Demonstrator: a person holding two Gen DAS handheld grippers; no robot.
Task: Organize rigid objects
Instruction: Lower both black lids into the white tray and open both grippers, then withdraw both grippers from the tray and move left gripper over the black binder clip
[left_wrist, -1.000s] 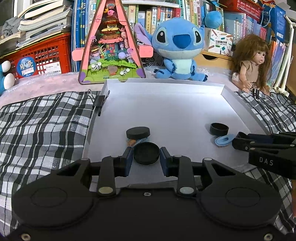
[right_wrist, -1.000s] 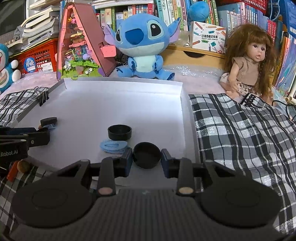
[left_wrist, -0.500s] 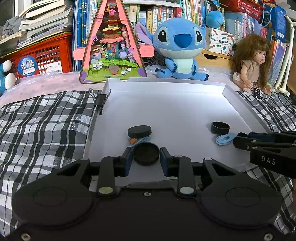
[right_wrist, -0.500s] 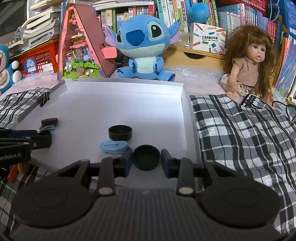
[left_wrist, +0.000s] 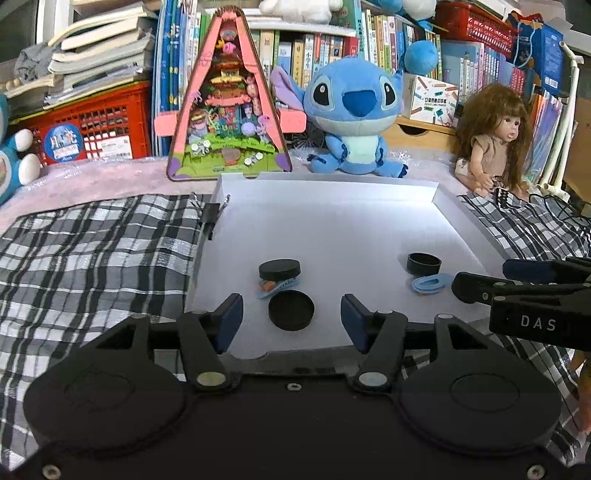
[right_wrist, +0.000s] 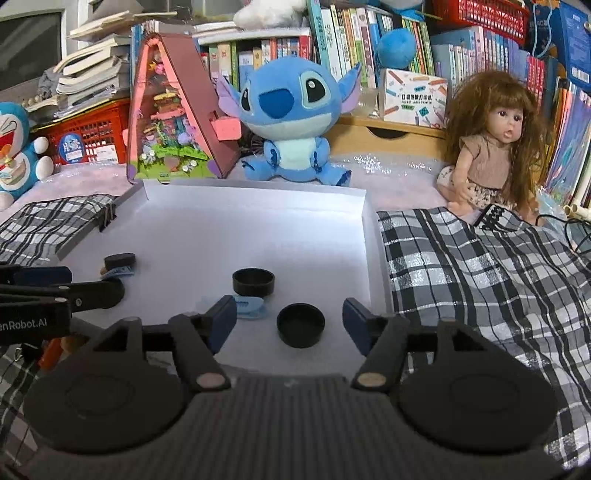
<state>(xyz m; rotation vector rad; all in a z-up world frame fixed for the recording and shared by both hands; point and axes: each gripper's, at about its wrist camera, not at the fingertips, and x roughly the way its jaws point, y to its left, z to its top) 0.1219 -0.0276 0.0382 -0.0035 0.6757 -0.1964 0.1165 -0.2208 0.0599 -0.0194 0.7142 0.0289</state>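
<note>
Across the middle of both wrist views, a white tray (left_wrist: 332, 229) is lying on a checked cloth (left_wrist: 96, 251), with a blue plush toy (left_wrist: 354, 122) and a doll (right_wrist: 495, 144) sitting along the upper frame. Low in the left view, the left gripper (left_wrist: 291, 319) is standing wide open around a flat black cap (left_wrist: 291, 310), touching neither side. Low in the right view, the right gripper (right_wrist: 289, 317) is equally open around an upturned black lid (right_wrist: 301, 325). Just above sit a black cup (right_wrist: 253, 283) and a blue clip (right_wrist: 249, 306). Both pieces seem set down inside the tray, so this looks like a release step. Next, each tool likely needs backing straight away without nudging them.
</note>
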